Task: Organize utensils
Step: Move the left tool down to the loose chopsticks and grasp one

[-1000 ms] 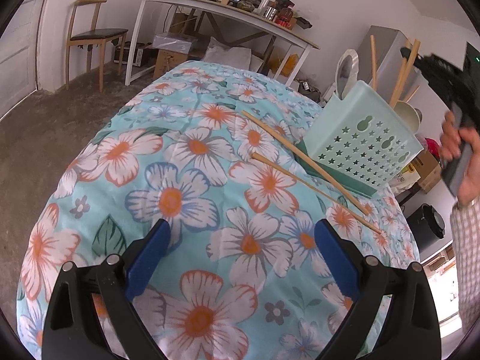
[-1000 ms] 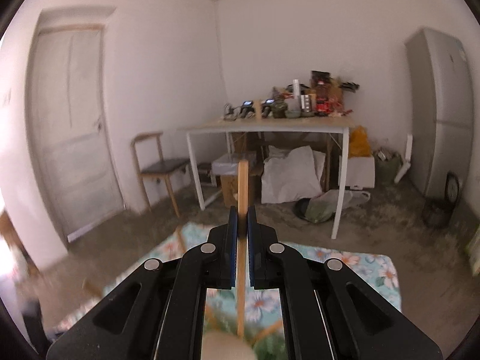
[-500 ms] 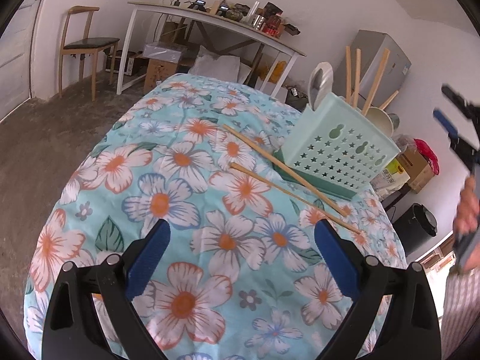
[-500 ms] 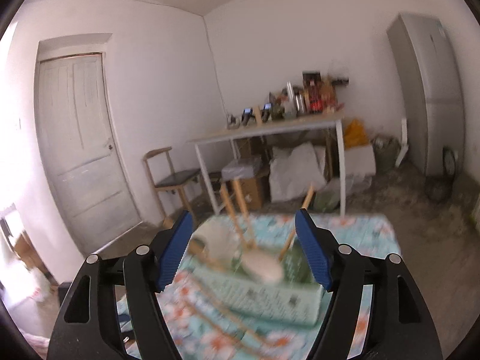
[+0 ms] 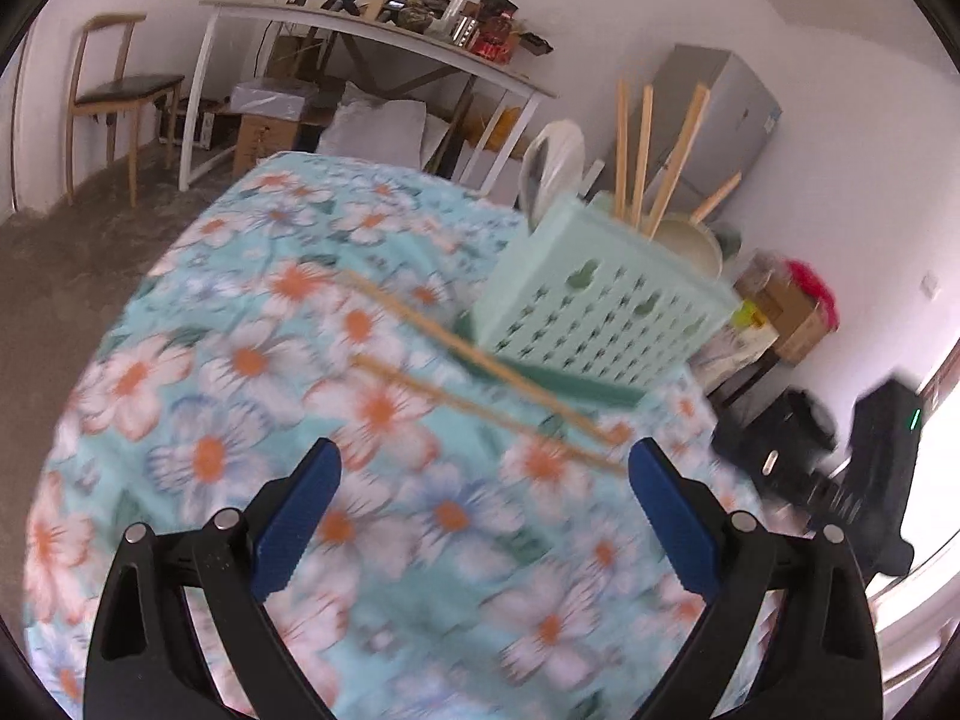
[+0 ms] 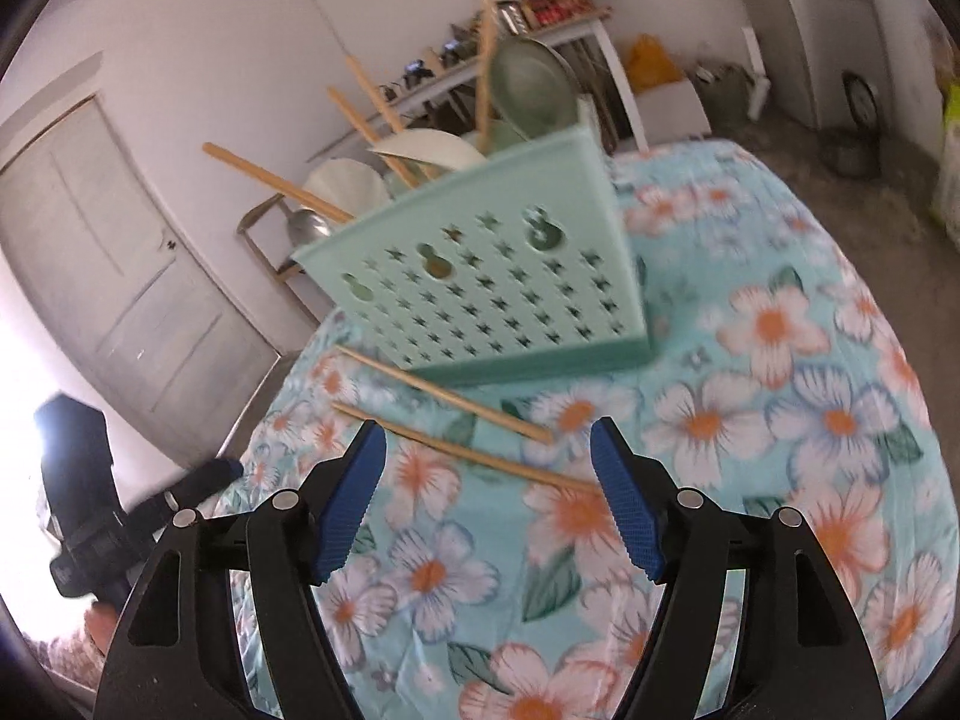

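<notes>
A mint perforated utensil holder point(image 5: 600, 312) point(image 6: 492, 276) stands on the floral tablecloth point(image 5: 252, 372). Several wooden chopsticks point(image 5: 642, 144) and pale spoons point(image 6: 528, 84) stand upright in it. Two loose chopsticks point(image 5: 480, 360) point(image 6: 444, 393) lie side by side on the cloth in front of the holder. My left gripper point(image 5: 483, 468) hovers open just short of their near ends. My right gripper point(image 6: 487, 438) is open and low over the same pair, with the nearer chopstick point(image 6: 468, 450) showing between its fingers on the cloth, not gripped. Each gripper's black body shows at the edge of the other's view.
Behind the table are a white desk point(image 5: 372, 30) loaded with clutter, a wooden chair point(image 5: 114, 84), cardboard boxes and a grey fridge point(image 5: 726, 114). A door point(image 6: 114, 252) is at the left in the right wrist view. The table's edges fall away on all sides.
The right gripper let go of the chopstick it held upright, opened, and dropped from above the holder down to the two loose chopsticks. The left gripper lifted slightly.
</notes>
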